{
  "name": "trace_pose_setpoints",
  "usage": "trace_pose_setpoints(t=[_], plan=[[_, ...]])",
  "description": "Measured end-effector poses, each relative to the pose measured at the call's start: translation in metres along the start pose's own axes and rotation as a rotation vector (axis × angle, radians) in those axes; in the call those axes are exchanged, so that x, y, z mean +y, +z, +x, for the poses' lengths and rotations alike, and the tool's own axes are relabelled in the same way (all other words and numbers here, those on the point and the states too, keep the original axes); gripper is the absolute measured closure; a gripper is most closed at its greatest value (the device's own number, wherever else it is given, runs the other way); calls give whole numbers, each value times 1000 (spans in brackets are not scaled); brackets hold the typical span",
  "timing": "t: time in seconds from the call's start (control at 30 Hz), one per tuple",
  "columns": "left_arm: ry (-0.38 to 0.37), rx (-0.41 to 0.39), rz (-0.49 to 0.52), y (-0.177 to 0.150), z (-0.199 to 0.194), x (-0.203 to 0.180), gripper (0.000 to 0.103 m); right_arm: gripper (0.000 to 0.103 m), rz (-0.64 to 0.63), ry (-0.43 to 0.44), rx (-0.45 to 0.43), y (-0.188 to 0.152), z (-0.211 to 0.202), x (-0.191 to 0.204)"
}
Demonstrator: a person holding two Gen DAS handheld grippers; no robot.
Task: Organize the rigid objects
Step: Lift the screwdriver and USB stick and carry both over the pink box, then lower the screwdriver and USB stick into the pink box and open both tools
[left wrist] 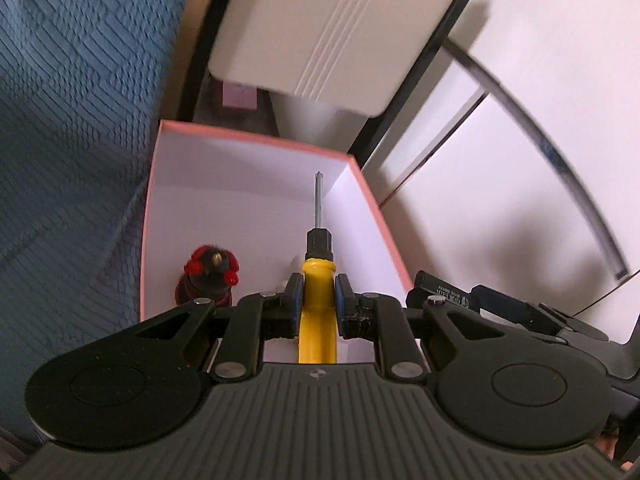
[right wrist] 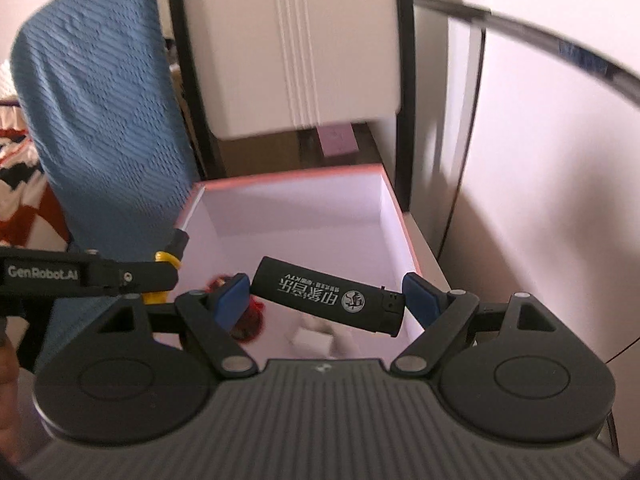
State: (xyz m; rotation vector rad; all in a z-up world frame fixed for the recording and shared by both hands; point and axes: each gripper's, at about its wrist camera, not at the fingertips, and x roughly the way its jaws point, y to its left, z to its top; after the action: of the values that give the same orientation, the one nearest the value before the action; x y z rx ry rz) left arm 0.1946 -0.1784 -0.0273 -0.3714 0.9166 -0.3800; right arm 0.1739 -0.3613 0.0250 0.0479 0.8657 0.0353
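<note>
My left gripper (left wrist: 318, 294) is shut on a yellow-handled screwdriver (left wrist: 318, 276), its metal shaft pointing into a pink-rimmed white box (left wrist: 256, 144). A red and black object (left wrist: 210, 276) lies in the box at the left. My right gripper (right wrist: 324, 300) holds a black lighter (right wrist: 326, 296) with white print lengthwise between its blue pads, over the same box (right wrist: 288, 174). The left gripper and screwdriver show at the left of the right wrist view (right wrist: 160, 270). The lighter shows at the right of the left wrist view (left wrist: 440, 290).
A blue textured chair back (left wrist: 72, 120) stands left of the box. A white panel (left wrist: 332, 28) with a black frame rises behind it. White cabinet fronts (right wrist: 540, 160) lie to the right. A small white item (right wrist: 312, 338) rests in the box.
</note>
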Motion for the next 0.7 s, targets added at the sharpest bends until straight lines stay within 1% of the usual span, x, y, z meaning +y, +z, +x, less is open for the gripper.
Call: trace_pose_setpoints(t=[0.33, 0.5, 0.57, 0.6, 0.7], plan=[[44, 94, -38, -13, 66, 12, 84, 17, 49, 8, 138, -37, 61, -25], [52, 113, -37, -14, 77, 16, 84, 17, 44, 16, 186, -48, 82, -29], [52, 108, -38, -12, 78, 16, 83, 18, 54, 35, 204, -52, 89, -31], [46, 113, -40, -12, 79, 16, 81, 18, 61, 47, 212, -53, 90, -32], [45, 113, -48, -12, 76, 17, 70, 12, 71, 66, 225, -57, 94, -33]])
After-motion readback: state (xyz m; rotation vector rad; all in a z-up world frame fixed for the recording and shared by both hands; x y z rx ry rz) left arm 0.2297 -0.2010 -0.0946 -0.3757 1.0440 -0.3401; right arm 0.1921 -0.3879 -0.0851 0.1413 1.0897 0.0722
